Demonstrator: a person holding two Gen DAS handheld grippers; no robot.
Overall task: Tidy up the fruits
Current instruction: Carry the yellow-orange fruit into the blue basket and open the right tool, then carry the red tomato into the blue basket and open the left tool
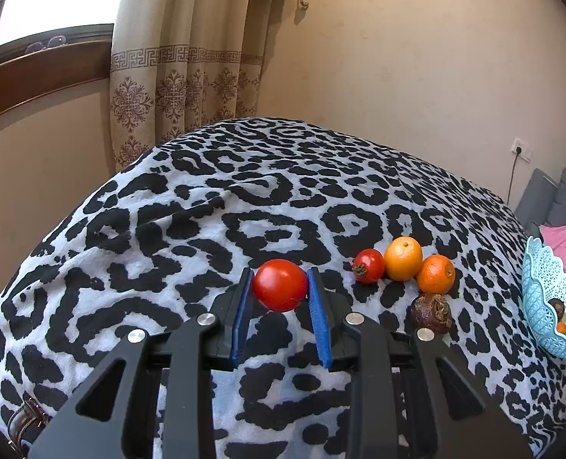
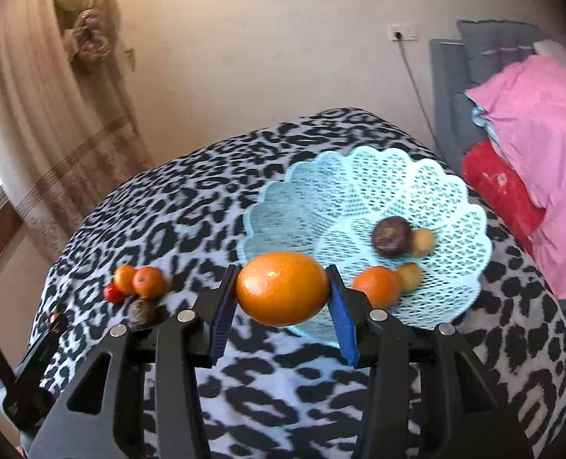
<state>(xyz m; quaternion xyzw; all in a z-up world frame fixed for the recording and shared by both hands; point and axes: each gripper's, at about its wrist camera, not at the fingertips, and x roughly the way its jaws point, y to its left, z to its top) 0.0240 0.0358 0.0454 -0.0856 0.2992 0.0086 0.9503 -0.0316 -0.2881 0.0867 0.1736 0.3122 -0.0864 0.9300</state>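
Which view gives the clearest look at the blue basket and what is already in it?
The right wrist view: the blue basket shows whole, open side up, with four fruits inside. The left wrist view catches only the basket's side wall at the right edge, with its contents mostly cut off.

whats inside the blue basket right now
In the basket: a dark purple fruit, an orange and two small yellowish fruits. The right gripper and its held orange cover the near rim.
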